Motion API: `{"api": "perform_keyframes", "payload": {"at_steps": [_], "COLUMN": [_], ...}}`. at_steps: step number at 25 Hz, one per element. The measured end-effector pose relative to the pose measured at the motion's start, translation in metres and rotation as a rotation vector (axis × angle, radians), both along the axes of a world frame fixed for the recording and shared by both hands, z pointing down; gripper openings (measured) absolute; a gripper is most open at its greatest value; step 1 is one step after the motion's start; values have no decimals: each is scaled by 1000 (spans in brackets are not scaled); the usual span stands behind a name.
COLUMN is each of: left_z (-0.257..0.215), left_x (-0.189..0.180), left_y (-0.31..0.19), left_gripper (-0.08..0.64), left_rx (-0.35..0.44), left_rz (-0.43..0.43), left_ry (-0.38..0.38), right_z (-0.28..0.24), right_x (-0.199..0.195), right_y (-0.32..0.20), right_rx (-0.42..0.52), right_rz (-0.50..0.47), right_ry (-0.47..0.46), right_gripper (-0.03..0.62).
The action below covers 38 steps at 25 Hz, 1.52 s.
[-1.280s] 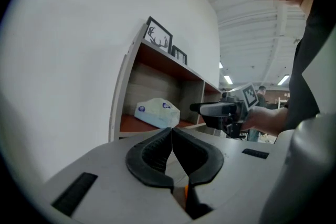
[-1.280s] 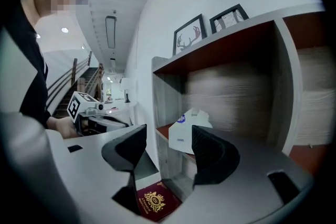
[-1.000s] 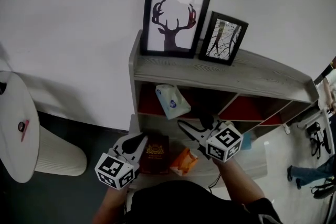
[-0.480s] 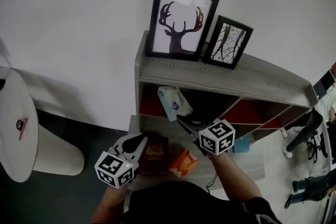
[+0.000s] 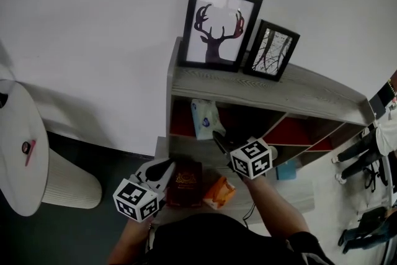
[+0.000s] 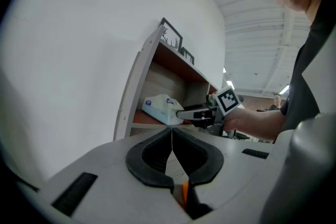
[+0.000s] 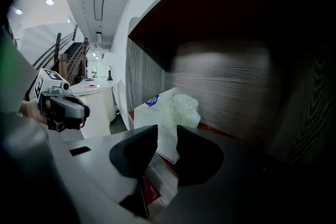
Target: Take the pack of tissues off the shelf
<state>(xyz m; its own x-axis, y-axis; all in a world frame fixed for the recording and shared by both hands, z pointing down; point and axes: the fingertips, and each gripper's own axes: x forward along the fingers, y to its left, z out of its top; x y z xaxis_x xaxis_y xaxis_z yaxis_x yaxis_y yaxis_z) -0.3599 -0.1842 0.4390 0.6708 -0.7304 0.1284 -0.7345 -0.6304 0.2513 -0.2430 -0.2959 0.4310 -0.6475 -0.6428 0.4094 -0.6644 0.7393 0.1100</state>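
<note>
The pack of tissues (image 5: 203,118) lies inside the shelf (image 5: 298,91), under the top board, at the left end. It has not come off yet. The right tongs (image 5: 218,138) reach into that space. They have just been closing, and they now pinch the near end of the pack. The left tongs (image 5: 162,167) hang lower, by the shelf's front edge, pressed together with nothing in them. I think this is the grabbing step. Next, the right tongs should squeeze firmly and pull the soft pack straight out past the front edge, so it does not slip.
</note>
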Motion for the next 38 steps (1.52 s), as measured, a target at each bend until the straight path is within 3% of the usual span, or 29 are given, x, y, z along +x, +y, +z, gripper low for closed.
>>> {"api": "perform_keyframes", "payload": {"at_steps": [6,15,22,29,38], "left_z": [0,6,6,-1,-7], "left_x": [-17,-37,-31,18,146], "left_y": [8,25,37,34,51], "left_gripper": [14,14,14,14,14], "left_rx": [-1,-17,-27,-23,-45], "left_rz": [-2,39,43,72,152], "left_ry": [-3,-18,-8,-27,-42], "right_z": [-3,-36,-65,-78,-76], "right_x": [-11,-6,14,54,172], "right_y": [8,39,77,119,164], "right_rx": [10,82,134,147,145], "right_rz": [-4,57,26,-32,-22], "right_ry": [-22,-136,-225,-282,-364], "right_gripper": [39,26,21,18,18]}}
